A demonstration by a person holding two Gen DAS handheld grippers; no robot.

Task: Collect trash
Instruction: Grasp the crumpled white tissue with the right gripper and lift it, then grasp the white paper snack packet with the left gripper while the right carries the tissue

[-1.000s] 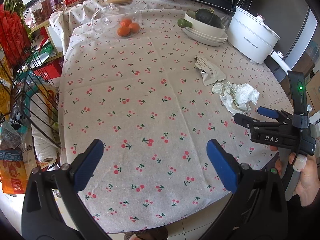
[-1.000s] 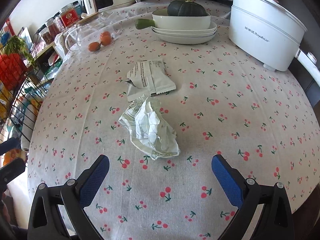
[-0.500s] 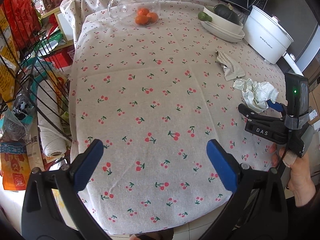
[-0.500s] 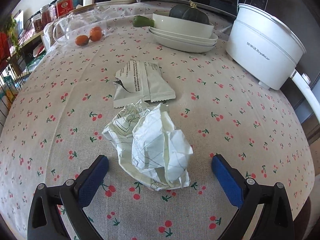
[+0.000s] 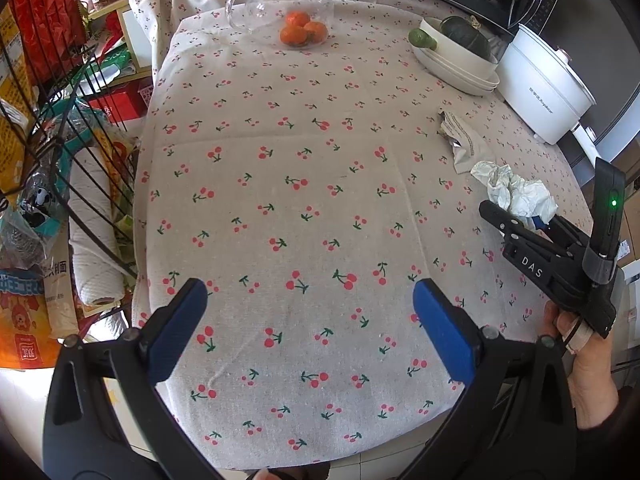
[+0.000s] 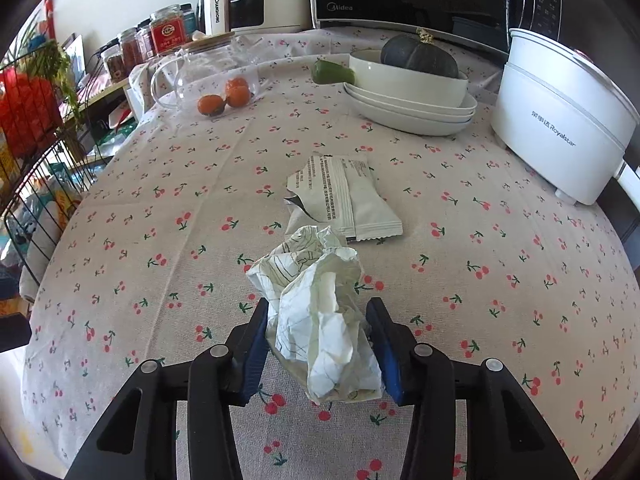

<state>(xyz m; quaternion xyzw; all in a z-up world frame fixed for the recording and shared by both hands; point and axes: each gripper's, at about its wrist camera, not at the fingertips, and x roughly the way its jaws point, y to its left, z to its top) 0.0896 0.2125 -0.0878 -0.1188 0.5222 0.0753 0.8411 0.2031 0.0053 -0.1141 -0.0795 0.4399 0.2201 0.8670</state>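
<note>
Right gripper (image 6: 318, 338), jaws just closing, clamps the paper wad (image 6: 320, 312). Left gripper (image 5: 308, 320) stands released. Wrapper (image 6: 344, 196) remains uncollected.

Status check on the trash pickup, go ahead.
Right gripper just closed on crumpled paper. Left gripper open, empty. Torn wrapper still on table. Nothing in the way.

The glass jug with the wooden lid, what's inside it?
Small orange fruits sit at the bottom of the glass jug: three oranges show in the left wrist view. Glare hides whether more lie behind them.
</note>
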